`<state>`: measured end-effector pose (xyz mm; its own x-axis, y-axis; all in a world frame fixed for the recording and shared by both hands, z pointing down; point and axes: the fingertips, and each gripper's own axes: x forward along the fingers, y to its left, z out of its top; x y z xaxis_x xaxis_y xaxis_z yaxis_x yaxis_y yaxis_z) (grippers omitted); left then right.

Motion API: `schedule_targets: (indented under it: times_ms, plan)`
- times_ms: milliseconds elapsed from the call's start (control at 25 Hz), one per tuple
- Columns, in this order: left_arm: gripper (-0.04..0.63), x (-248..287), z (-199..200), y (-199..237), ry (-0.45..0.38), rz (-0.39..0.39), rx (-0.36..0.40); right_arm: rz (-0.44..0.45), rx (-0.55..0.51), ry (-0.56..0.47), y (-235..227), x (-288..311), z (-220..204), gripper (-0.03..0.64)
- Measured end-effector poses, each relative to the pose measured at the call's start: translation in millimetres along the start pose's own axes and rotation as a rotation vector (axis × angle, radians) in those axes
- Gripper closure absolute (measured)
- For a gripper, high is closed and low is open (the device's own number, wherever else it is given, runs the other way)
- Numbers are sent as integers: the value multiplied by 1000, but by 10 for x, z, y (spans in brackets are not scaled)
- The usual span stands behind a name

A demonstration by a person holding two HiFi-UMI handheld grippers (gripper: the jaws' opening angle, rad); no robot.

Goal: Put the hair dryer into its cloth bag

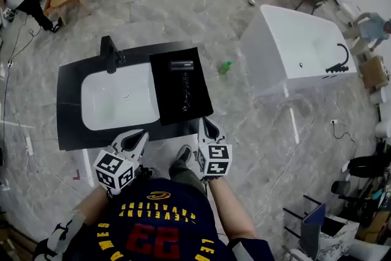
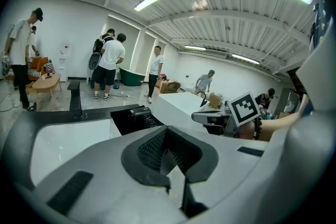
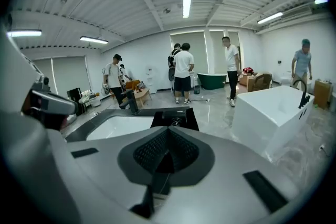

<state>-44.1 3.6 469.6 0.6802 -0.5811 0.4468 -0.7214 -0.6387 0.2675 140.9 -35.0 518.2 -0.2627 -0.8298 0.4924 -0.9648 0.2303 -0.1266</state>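
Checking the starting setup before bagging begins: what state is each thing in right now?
hair dryer: lying on top of the cloth bag, not inside it.
cloth bag: flat on the counter beside the sink; whether it is open cannot be told.
left gripper: shut, empty.
right gripper: shut, empty.
faucet: no water seen running.

Your head camera looks steeply down onto the worktop (image 1: pixel 70 108) from above. The cameras on your left tool (image 1: pixel 135 136) and right tool (image 1: pixel 208 127) sit low behind the jaws, facing across the room; all three share the basin (image 1: pixel 119 101).
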Motion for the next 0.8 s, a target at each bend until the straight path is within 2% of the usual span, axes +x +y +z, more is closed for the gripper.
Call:
schedule_targets:
  times_ms: [200, 360, 480, 560, 640, 800]
  plan:
    - [592, 334, 152, 69, 34, 68, -2, 49, 104, 105, -304, 684, -6, 620]
    - [592, 502, 169, 168, 56, 115, -29, 109, 99, 188, -323, 1133, -55, 564]
    - [589, 568, 156, 282, 32, 130, -77, 127, 91, 249, -261, 1394, -148, 508]
    - [495, 609, 172, 403, 15, 136, -102, 121, 85, 279, -232, 1555, -187, 453]
    - [431, 659, 120, 543, 39, 140, -109, 114, 77, 319, -204, 1720, -249, 416]
    - [415, 745, 25, 686, 80, 82, -144, 87, 79, 418, -182, 1992, -403, 393]
